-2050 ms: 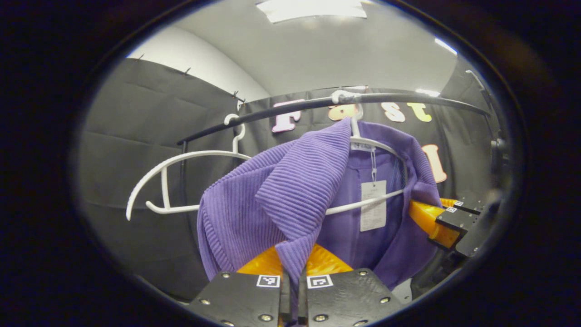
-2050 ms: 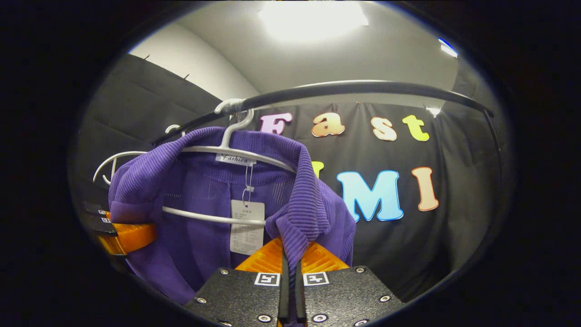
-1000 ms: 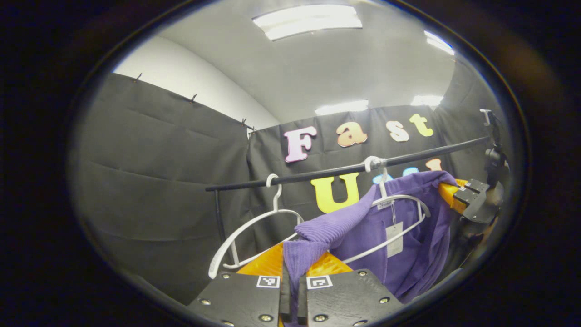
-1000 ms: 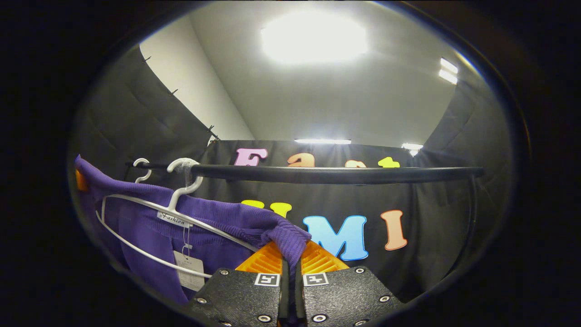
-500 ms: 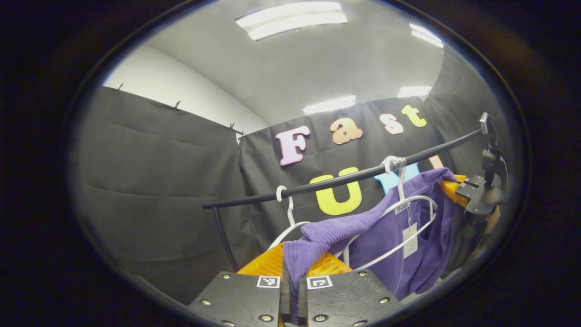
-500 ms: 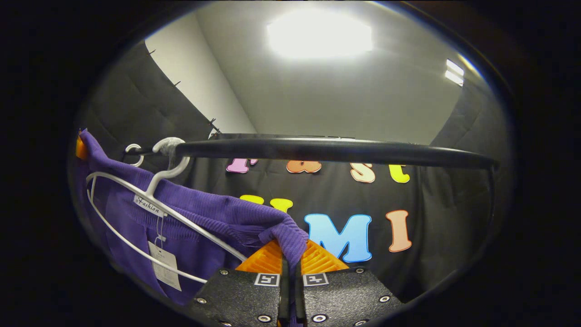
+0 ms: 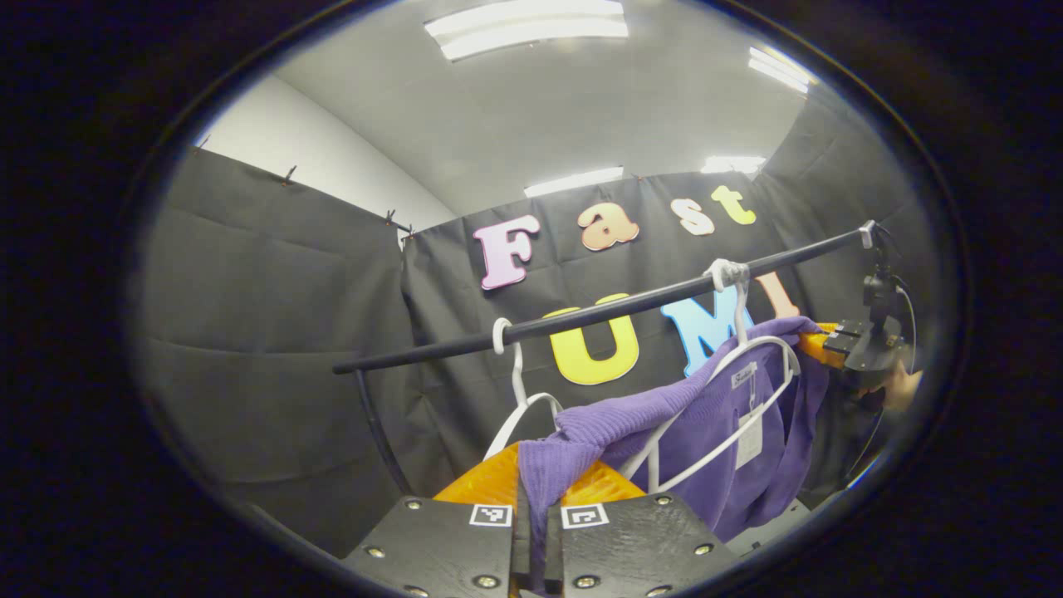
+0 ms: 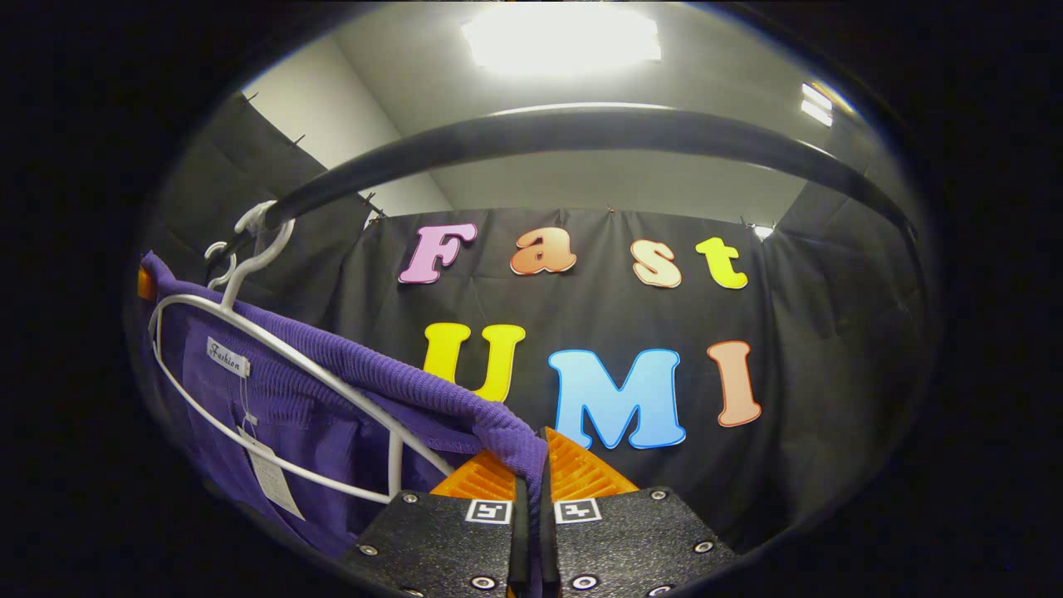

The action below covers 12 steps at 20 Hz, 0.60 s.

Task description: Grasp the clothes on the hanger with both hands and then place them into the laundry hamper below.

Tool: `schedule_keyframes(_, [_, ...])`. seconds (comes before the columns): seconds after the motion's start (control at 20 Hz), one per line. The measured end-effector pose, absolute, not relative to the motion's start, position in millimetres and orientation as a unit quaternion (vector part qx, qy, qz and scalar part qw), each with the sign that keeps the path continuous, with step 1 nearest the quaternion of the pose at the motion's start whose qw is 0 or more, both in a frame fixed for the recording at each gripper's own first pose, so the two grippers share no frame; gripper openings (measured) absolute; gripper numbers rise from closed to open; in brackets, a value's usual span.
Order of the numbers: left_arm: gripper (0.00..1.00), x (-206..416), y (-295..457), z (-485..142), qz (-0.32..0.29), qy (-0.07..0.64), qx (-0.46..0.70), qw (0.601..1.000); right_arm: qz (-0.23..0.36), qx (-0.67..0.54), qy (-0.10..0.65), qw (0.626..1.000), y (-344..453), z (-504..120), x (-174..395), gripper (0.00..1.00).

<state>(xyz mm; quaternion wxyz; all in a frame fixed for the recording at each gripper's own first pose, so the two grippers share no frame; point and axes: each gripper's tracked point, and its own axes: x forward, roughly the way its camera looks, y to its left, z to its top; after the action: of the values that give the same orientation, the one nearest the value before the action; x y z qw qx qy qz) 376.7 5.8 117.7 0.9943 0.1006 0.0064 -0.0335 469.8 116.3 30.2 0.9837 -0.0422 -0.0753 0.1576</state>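
A purple knit garment [image 7: 639, 413] hangs stretched between my two grippers, still draped around a white hanger [image 7: 737, 309] hooked on the black rail [image 7: 598, 314]. My left gripper [image 7: 531, 462] is shut on one bunched edge of the knit at the bottom of the left gripper view. Far off at the right, my right gripper [image 7: 824, 340] pinches the other edge. In the right gripper view, the right gripper [image 8: 540, 453] is shut on the garment [image 8: 332, 428], which runs left past the hanger [image 8: 274, 342] to the left gripper [image 8: 147, 284].
A second, bare white hanger [image 7: 516, 390] hangs on the rail to the left of the garment. The rail [image 8: 581, 126] arches close overhead in the right gripper view. A hand [image 7: 901, 386] holds the right gripper. Black cloth walls close the booth behind.
Both grippers stayed shut on the knit and drew apart, pulling the neckline out wide across the hanger. The rail has climbed high in the right gripper view; the hanger has tilted.
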Motion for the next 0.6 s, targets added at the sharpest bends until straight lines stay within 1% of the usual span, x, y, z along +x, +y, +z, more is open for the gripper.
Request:
schedule_keyframes(0.15, [0.06, 386, 1, 107, -0.043, 0.015, 0.108, 0.993, 0.163, -0.041, -0.056, 0.984, 118, 14, 476, 0.04])
schedule_keyframes(0.2, [0.02, 388, 0, 105, -0.048, 0.017, 0.109, 0.993, 0.168, -0.032, -0.049, 0.984, 119, 10, 479, 0.05])
schedule_keyframes(0.25, [0.11, 385, 1, 106, -0.049, 0.017, 0.109, 0.993, 0.175, -0.019, -0.039, 0.984, 121, 7, 480, 0.04])
schedule_keyframes(0.3, [0.06, 386, 1, 106, -0.051, 0.018, 0.108, 0.993, 0.182, -0.002, -0.027, 0.983, 123, 3, 481, 0.04])
schedule_keyframes(0.35, [0.11, 384, 0, 105, -0.053, 0.019, 0.106, 0.993, 0.188, 0.011, -0.019, 0.982, 124, 0, 482, 0.05])
schedule_keyframes(0.45, [0.11, 381, -4, 101, -0.059, 0.023, 0.107, 0.992, 0.196, 0.021, -0.005, 0.980, 125, -8, 489, 0.04])
schedule_keyframes(0.5, [0.06, 380, -6, 99, -0.062, 0.026, 0.109, 0.992, 0.200, 0.026, 0.003, 0.980, 123, -14, 495, 0.04])
schedule_keyframes(0.55, [0.11, 377, -8, 96, -0.065, 0.027, 0.112, 0.991, 0.204, 0.037, 0.017, 0.978, 123, -21, 497, 0.04])
schedule_keyframes(0.6, [0.11, 374, -10, 93, -0.067, 0.029, 0.113, 0.991, 0.207, 0.052, 0.029, 0.977, 124, -27, 498, 0.05])
